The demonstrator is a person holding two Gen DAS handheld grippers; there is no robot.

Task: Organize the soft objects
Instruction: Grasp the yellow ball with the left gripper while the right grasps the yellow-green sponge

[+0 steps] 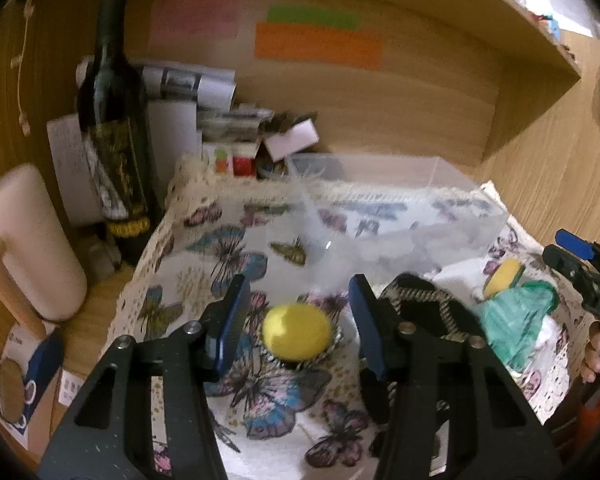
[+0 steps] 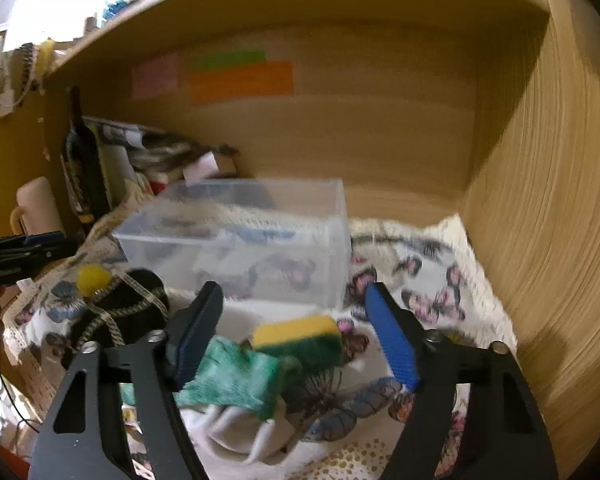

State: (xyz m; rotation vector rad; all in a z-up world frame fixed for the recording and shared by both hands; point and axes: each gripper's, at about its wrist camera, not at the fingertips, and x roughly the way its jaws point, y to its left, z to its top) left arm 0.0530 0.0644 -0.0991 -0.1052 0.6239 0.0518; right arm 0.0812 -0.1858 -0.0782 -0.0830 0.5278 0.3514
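Note:
A yellow soft ball [image 1: 296, 332] lies on the butterfly cloth [image 1: 236, 216], right between the fingers of my open left gripper [image 1: 300, 326]; it also shows in the right wrist view [image 2: 94, 278]. A black patterned fabric [image 1: 428, 304] lies to its right. A yellow-green sponge [image 2: 300, 340] and a green knit cloth [image 2: 240, 380] lie ahead of my open right gripper [image 2: 296, 338], over a white cloth [image 2: 244, 436]. A clear plastic box [image 2: 240, 240] stands behind them, open at the top.
A dark wine bottle [image 1: 116, 120], a cream jug [image 1: 32, 244] and stacked papers and small boxes [image 1: 204, 120] crowd the back left of the wooden shelf. The wooden side wall [image 2: 540, 220] stands close on the right.

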